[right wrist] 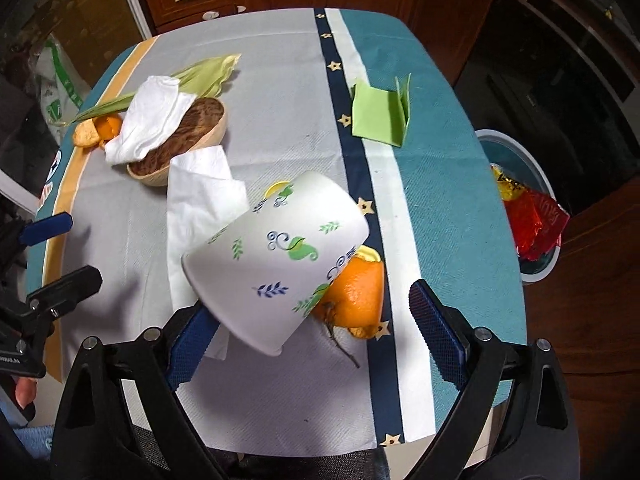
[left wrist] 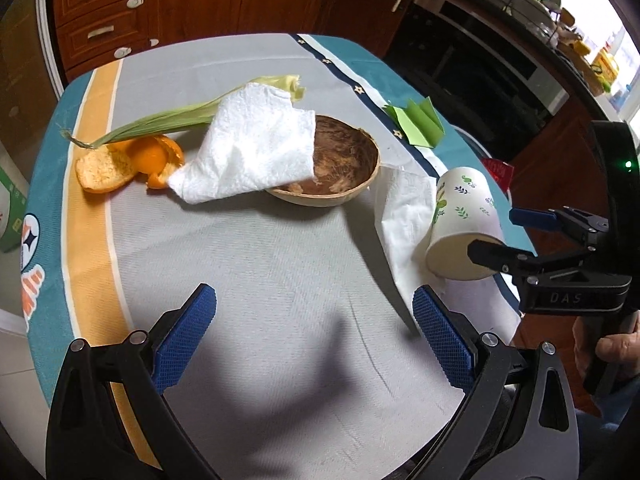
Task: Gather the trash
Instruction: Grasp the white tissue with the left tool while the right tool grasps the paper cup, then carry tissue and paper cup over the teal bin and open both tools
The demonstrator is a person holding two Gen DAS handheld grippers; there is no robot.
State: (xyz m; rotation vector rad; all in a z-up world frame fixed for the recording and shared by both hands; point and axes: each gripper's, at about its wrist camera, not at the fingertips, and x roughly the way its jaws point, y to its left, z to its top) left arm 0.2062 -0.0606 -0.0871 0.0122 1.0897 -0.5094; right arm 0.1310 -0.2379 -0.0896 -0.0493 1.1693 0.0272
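Right now I have both tongs spread wide and empty: the left gripper (left wrist: 314, 344) over bare tablecloth (left wrist: 260, 256), the right gripper (right wrist: 314, 338) straddling the tipped paper cup (right wrist: 276, 256), pads not pressing it. That cup lies on its side on a white napkin (right wrist: 196, 208), against an orange peel (right wrist: 354, 292). It looks light and thin-walled, easy to crush or roll, so I'd pinch it gently near the stiffer base. A paper towel (left wrist: 256, 152) droops into the coconut-shell bowl (left wrist: 344, 168), which otherwise looks empty. The bin (right wrist: 520, 148) beside the table holds red and yellow wrappers (right wrist: 528, 216).
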